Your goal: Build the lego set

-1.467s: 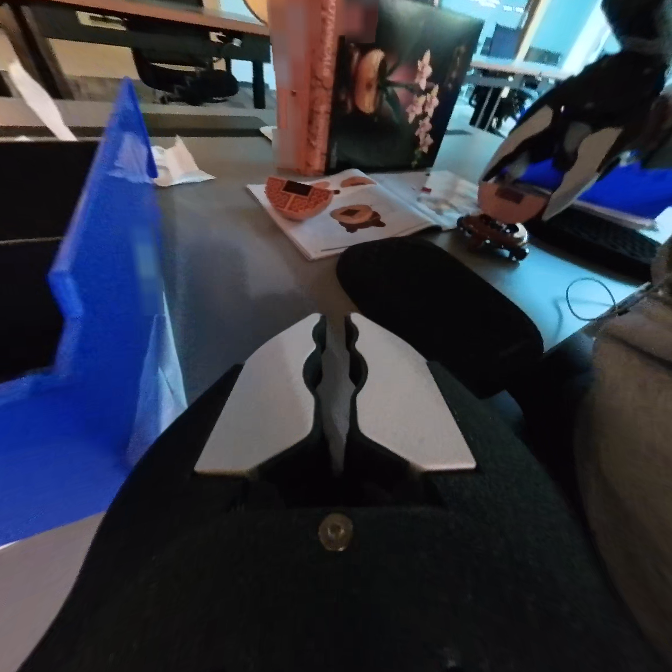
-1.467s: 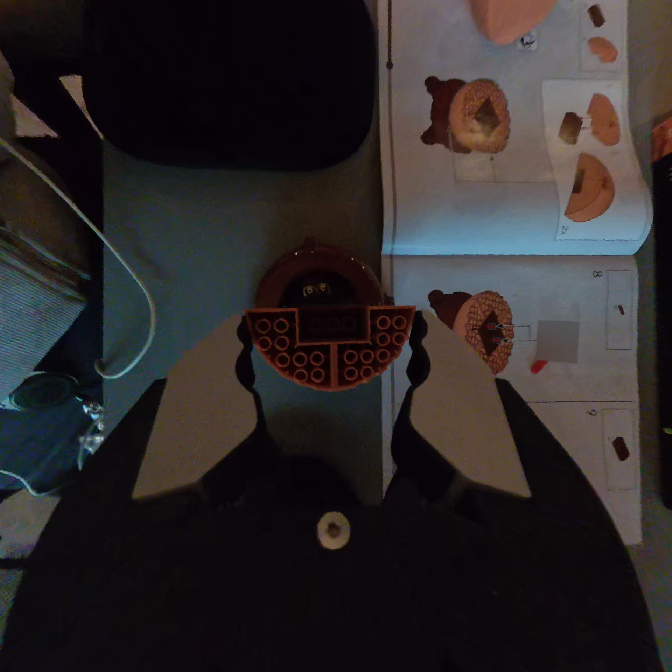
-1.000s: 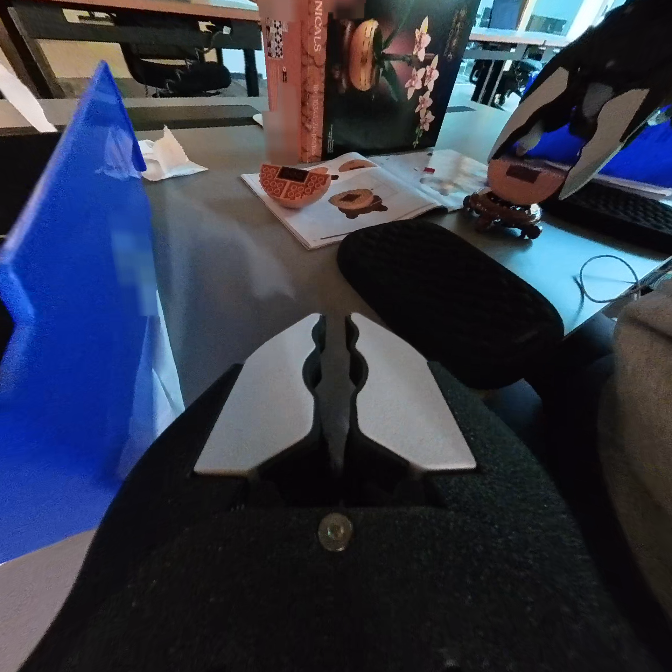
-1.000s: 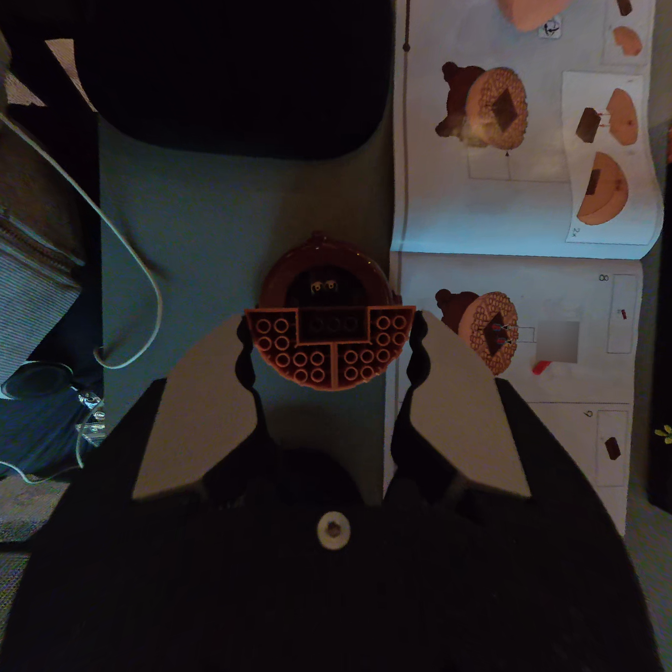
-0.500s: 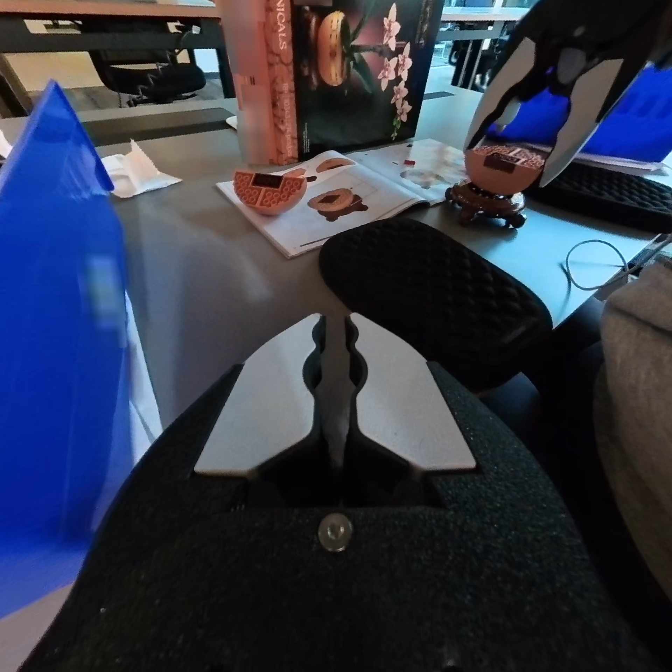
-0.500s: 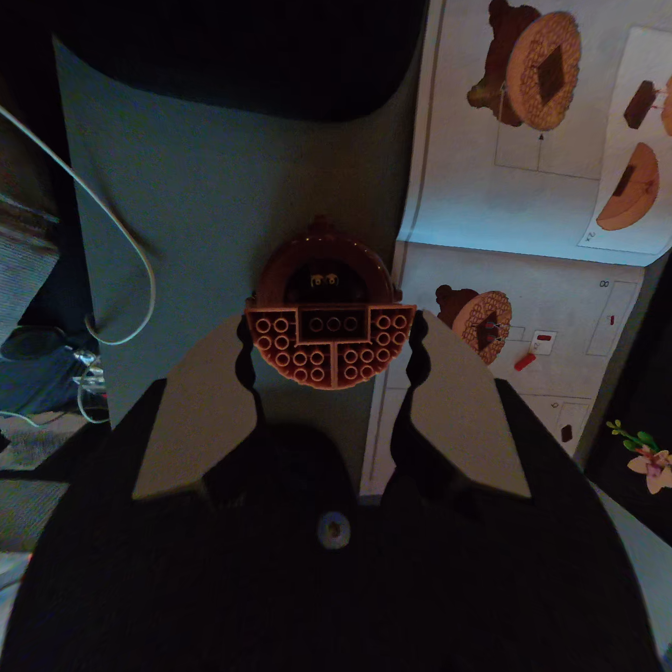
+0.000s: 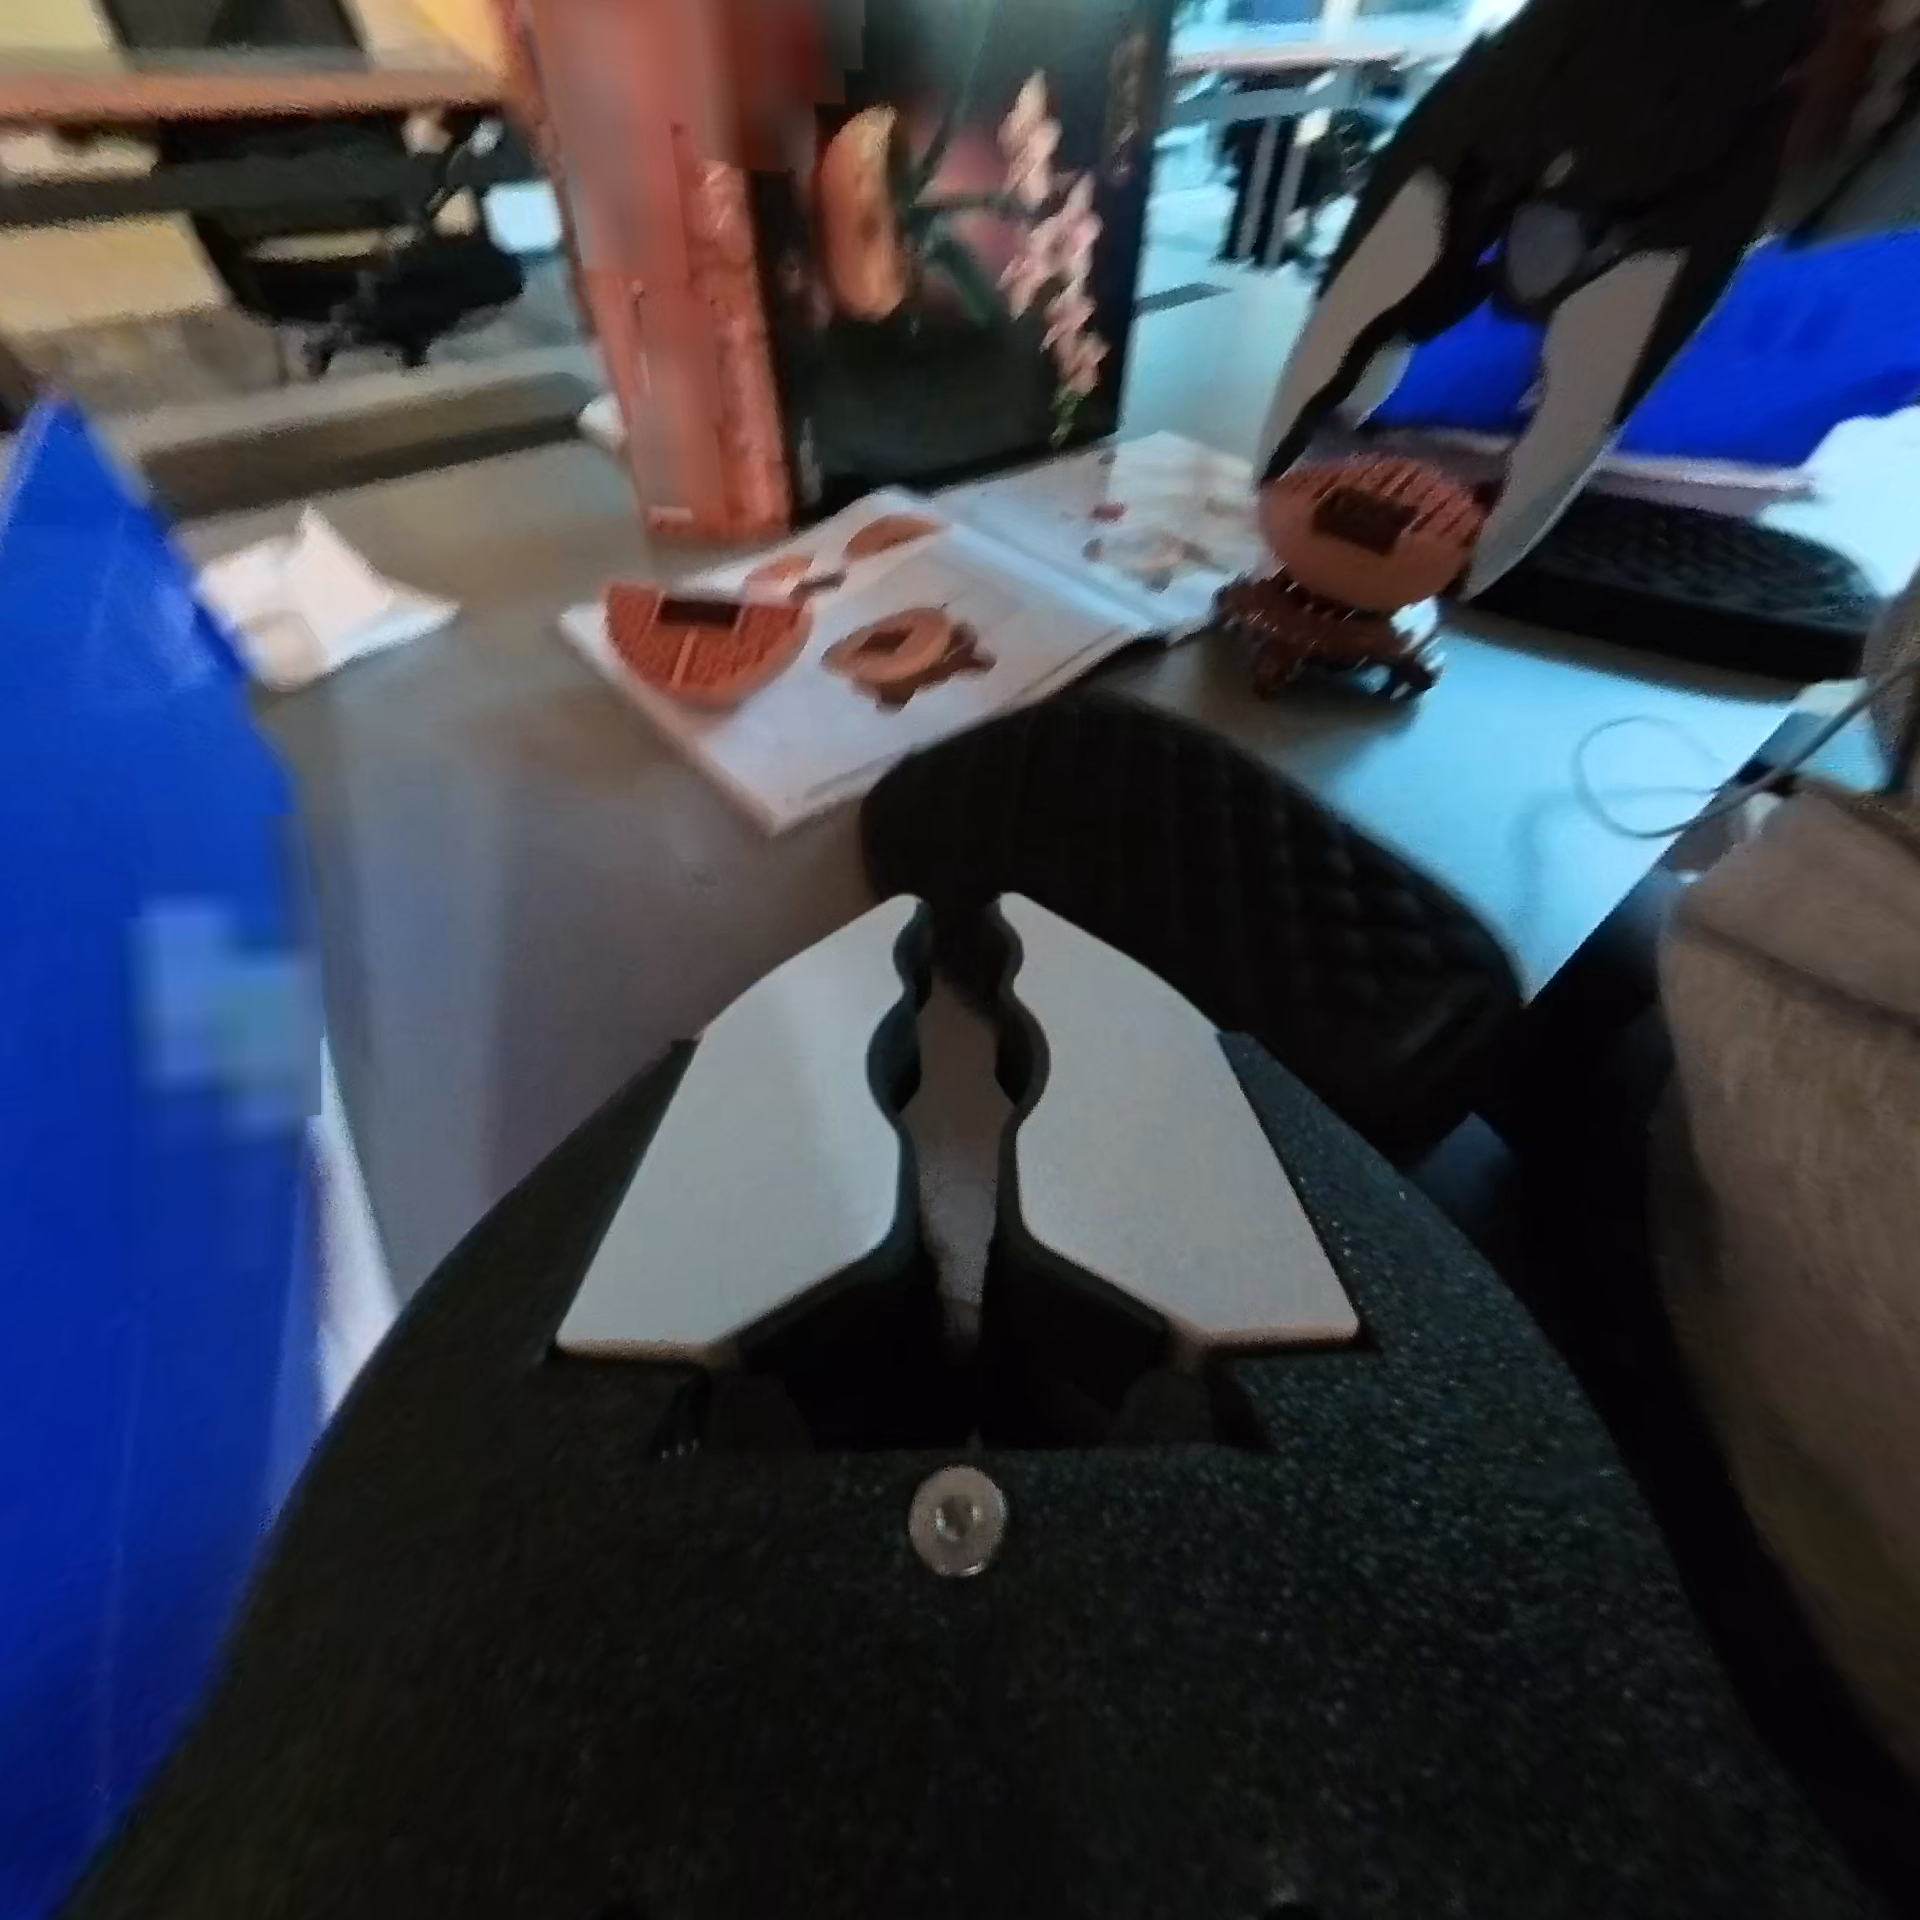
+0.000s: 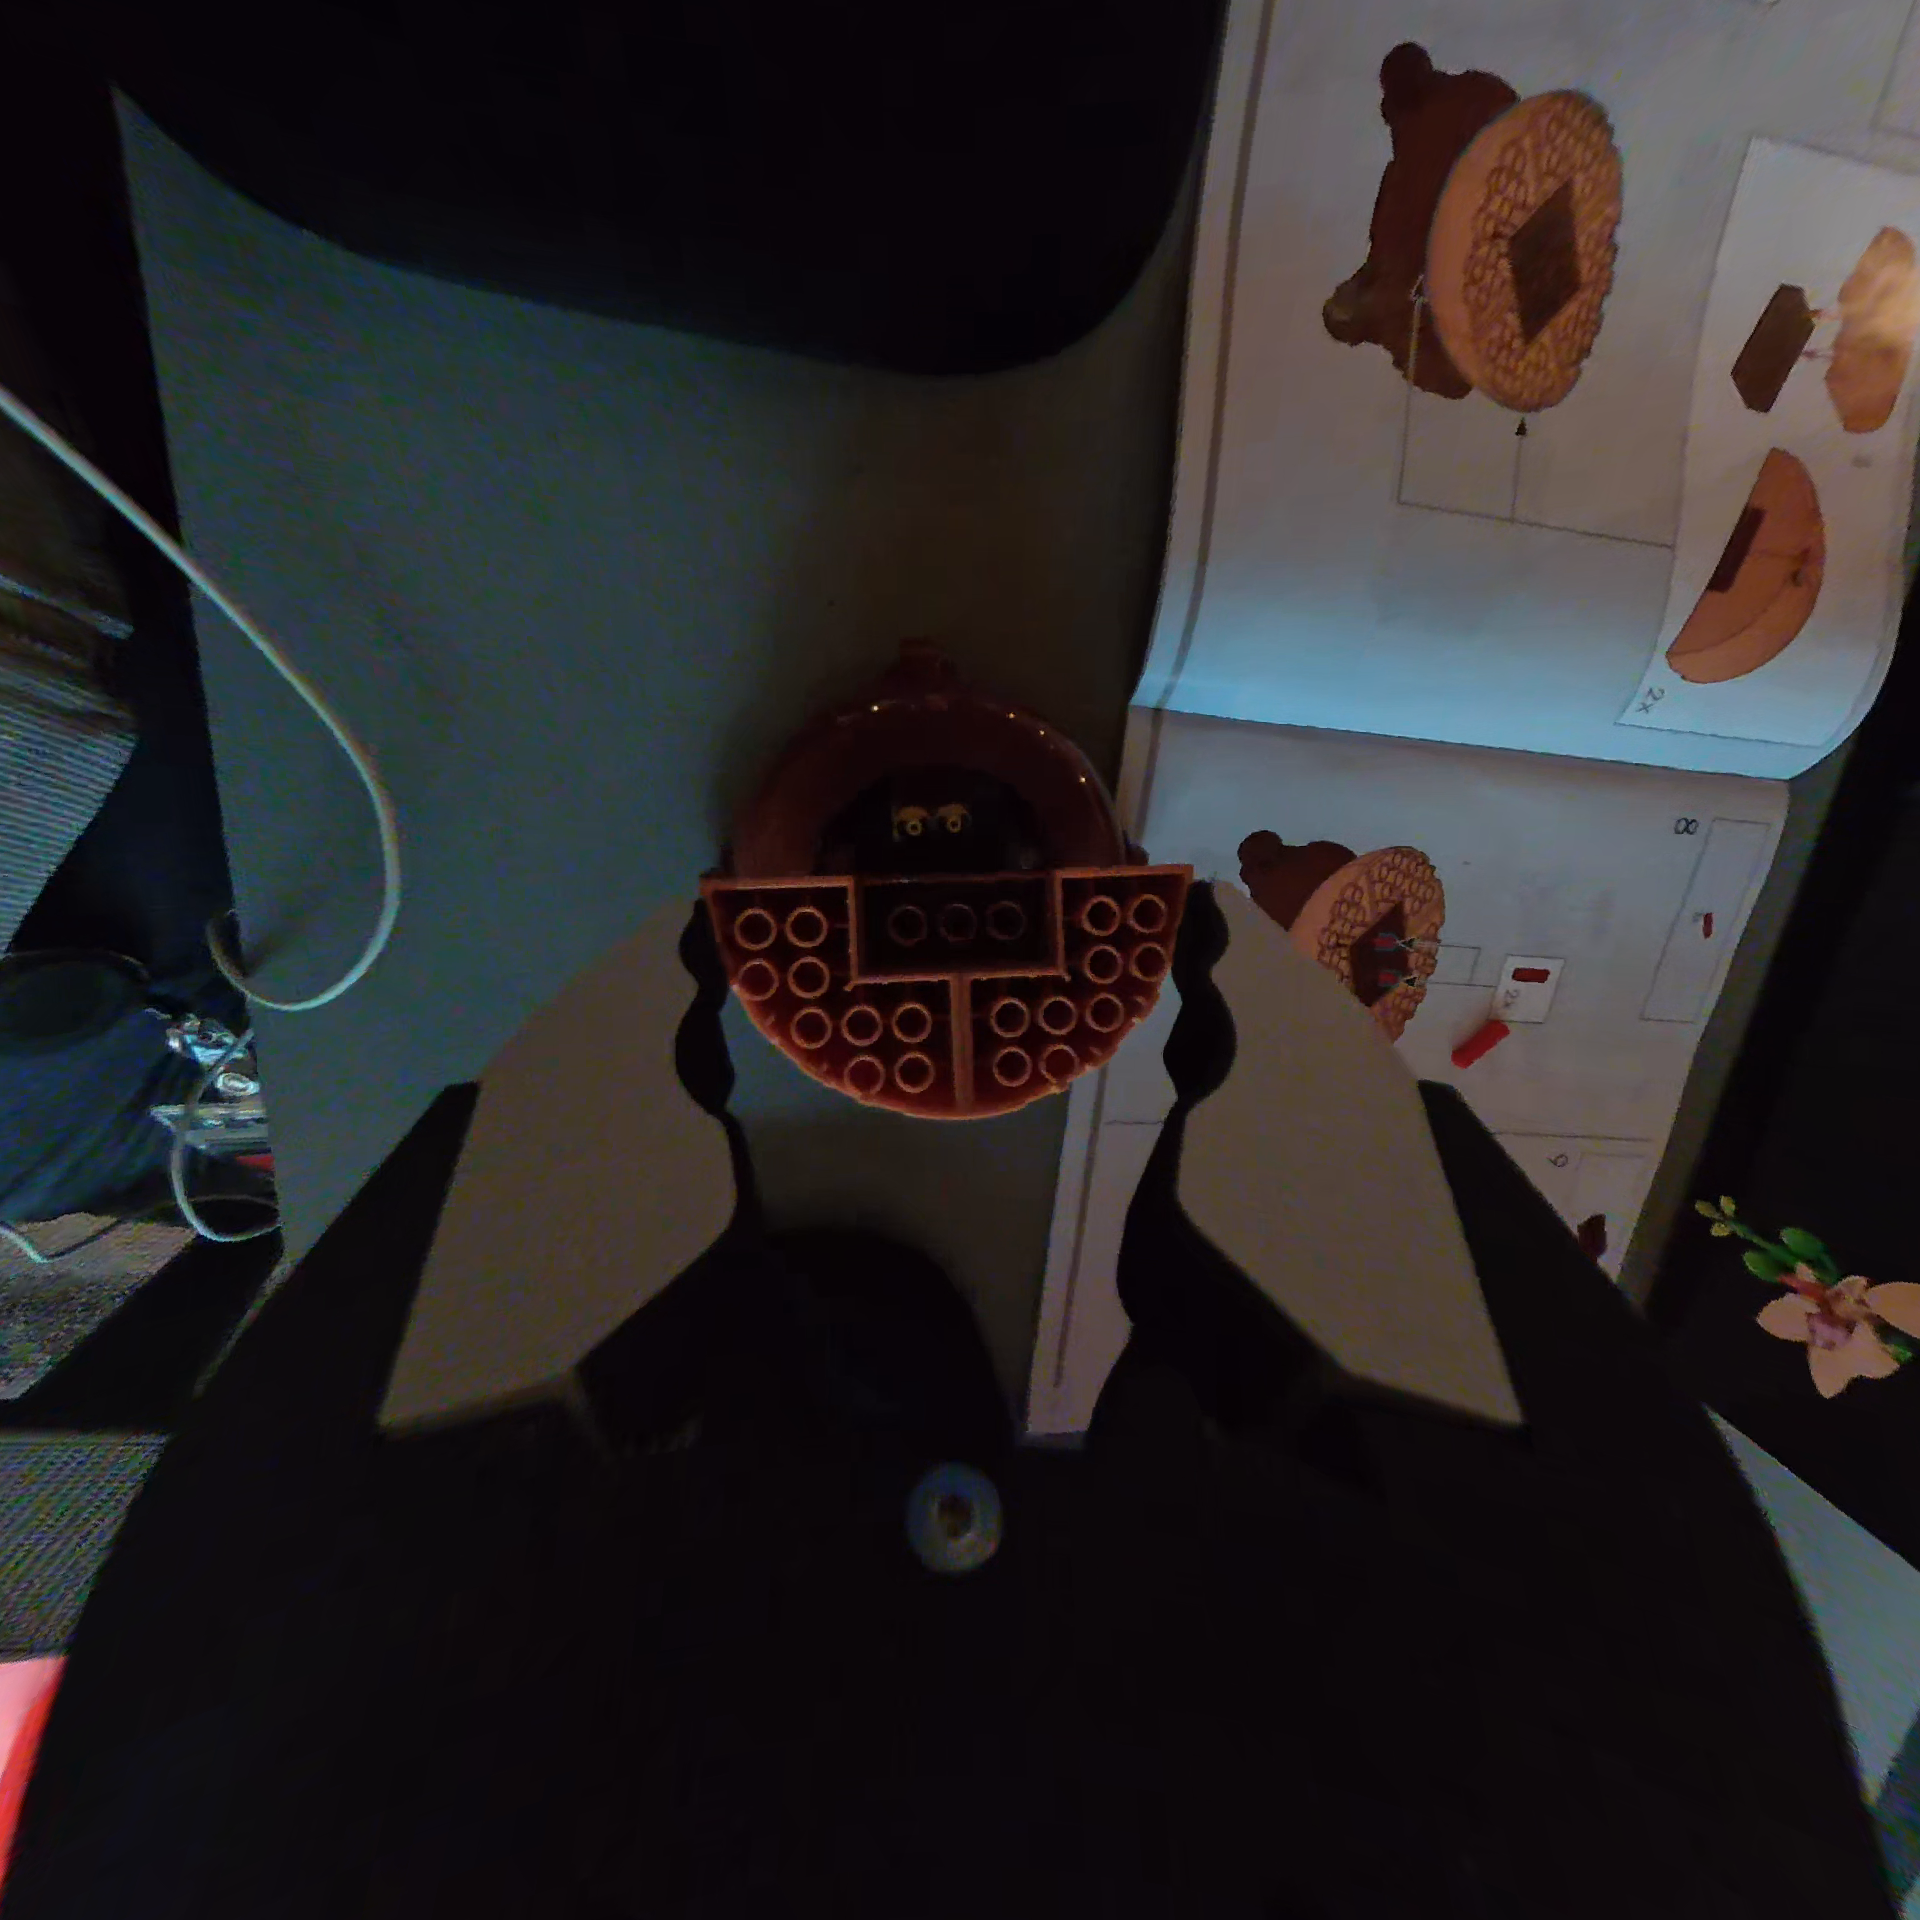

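My right gripper (image 8: 948, 935) is shut on a half-round orange studded brick piece (image 8: 945, 997), with both pads pressed on its straight-edge corners. It holds the piece right over a dark brown round stand (image 8: 914, 748) on the grey table (image 8: 623, 623). The left wrist view shows that gripper (image 7: 1392, 499) with the piece (image 7: 1371, 520) down on the stand (image 7: 1330, 634). My left gripper (image 7: 961, 914) is shut with only a thin slit between its pads and nothing in it, low over the table's near side. A second half-round orange piece (image 7: 701, 639) lies on the open booklet (image 7: 997, 623).
A blue bin wall (image 7: 125, 935) stands close on the left. A black wrist pad (image 7: 1195, 862) lies just ahead, a tall picture box (image 7: 883, 260) behind the booklet, a keyboard (image 7: 1683, 582) at the right, a white cable (image 8: 312, 727) by the table edge, and crumpled paper (image 7: 312, 603). Some 25 cm of space lies between my two pairs of fingers.
My right gripper has come down with the half-round piece until it meets the brown stand. My left gripper has shifted a little and stayed shut.
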`<state>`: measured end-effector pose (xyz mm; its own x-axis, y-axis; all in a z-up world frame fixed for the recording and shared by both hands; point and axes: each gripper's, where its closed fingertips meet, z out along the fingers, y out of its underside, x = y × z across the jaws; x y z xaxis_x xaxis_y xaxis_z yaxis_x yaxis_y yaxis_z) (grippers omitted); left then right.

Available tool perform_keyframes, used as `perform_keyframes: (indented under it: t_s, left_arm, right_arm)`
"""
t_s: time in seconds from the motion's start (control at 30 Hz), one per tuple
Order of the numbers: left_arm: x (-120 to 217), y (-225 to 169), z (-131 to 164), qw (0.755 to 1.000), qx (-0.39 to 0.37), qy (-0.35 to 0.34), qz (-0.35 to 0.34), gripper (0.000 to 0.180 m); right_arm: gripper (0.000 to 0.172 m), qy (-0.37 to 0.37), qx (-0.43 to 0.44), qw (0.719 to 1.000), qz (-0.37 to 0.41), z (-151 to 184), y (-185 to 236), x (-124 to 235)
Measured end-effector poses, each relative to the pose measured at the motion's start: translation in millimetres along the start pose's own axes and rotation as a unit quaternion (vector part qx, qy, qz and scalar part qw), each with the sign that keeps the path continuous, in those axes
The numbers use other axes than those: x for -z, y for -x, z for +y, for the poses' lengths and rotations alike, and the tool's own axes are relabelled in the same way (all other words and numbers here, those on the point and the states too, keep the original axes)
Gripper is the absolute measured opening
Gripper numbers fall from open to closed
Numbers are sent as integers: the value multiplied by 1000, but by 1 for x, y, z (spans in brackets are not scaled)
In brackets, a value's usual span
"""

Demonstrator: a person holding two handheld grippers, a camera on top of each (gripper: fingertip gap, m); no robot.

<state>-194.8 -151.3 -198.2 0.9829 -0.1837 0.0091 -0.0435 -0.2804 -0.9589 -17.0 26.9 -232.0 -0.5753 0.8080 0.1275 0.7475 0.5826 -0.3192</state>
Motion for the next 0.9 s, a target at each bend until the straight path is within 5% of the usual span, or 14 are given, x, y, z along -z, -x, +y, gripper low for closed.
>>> perform_keyframes:
  t_s: [0.23,0.47,0.63,0.9]
  left_arm:
    - [-59,-55,-61,990,-82,-25,112,10]
    - [-115,-96,-85,979,-105,-24,172,10]
    - [-171,-117,-82,978,-126,-5,168,13]
    - [-224,-151,-55,959,-179,62,211,1]
  right_arm:
    - [83,-48,-12,999,3,-5,-1,0]
    - [96,-130,-58,990,2,2,-4,13]
    - [20,-240,-114,964,30,0,-11,43]
    - [5,-277,-129,950,61,8,-10,23]
